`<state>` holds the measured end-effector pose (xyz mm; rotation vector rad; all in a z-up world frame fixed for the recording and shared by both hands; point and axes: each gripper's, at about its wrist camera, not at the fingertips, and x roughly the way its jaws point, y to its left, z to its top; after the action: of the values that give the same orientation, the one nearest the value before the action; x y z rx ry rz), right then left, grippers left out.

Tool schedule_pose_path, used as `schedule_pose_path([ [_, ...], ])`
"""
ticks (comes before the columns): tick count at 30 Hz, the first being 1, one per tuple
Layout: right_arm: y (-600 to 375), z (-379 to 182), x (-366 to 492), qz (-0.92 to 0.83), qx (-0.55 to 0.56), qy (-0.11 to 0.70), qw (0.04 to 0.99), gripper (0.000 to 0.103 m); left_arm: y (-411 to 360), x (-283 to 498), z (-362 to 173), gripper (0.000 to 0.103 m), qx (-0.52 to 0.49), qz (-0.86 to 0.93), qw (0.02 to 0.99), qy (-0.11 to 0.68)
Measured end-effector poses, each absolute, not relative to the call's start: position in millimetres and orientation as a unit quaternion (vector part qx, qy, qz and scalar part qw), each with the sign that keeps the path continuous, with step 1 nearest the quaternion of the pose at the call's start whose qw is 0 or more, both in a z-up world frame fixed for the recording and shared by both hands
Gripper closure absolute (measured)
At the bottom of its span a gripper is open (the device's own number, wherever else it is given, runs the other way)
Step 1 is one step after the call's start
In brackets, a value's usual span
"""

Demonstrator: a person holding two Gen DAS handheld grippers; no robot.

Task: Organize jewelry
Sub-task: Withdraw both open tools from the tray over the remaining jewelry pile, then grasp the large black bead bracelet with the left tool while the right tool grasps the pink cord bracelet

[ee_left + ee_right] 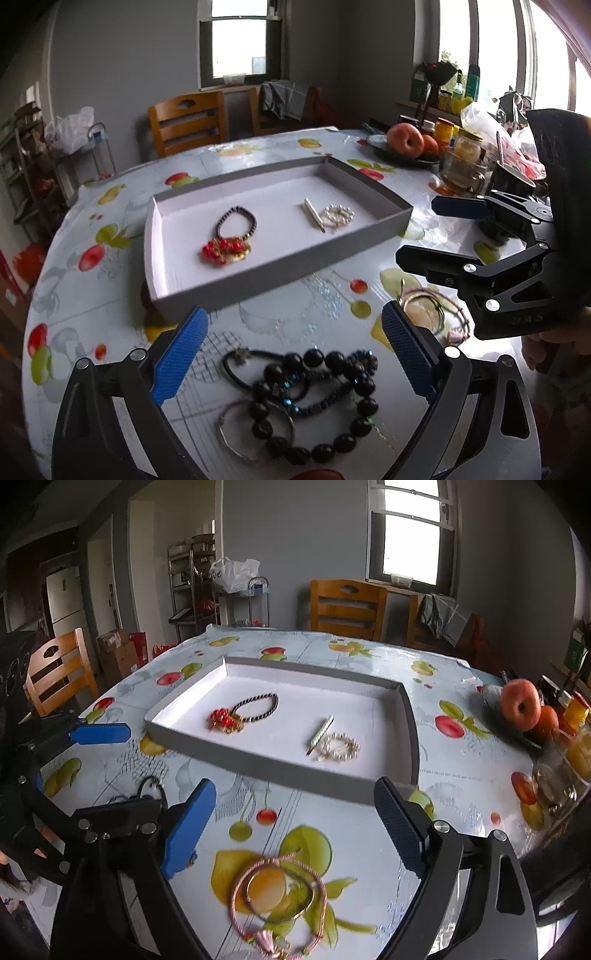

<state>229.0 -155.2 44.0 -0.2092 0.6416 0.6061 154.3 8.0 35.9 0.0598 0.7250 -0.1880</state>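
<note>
fruit-print table (pixel 258 155) | black beads (pixel 314 398) between wide left jaws | pink bracelet (pixel 277 901) between wide right jaws

The shallow tray (pixel 207 744) has bare floor at its near-left corner and between the red-beaded bracelet (pixel 236 716) and the hair clip (pixel 320 734). Bare table (pixel 332 834) lies between the tray's near wall and the jewelry piles. On the right, a fruit plate (pixel 376 142) and jars (pixel 467 146) crowd the table edge.
</note>
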Motion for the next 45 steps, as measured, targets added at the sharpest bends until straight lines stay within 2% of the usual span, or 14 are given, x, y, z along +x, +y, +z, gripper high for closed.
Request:
schedule_pose_path([
  [34,-173.8,2.9,209.1,0.313,-0.097,0.399,0.856,0.017,5.1,134.8,13.8,0.008,0.032,-0.107,0.917,0.384],
  [45,-172.5,2.2,204.4,0.318,-0.113,0.399,0.853,0.018,19.2,131.7,9.8,0.008,0.019,-0.107,0.912,0.396],
])
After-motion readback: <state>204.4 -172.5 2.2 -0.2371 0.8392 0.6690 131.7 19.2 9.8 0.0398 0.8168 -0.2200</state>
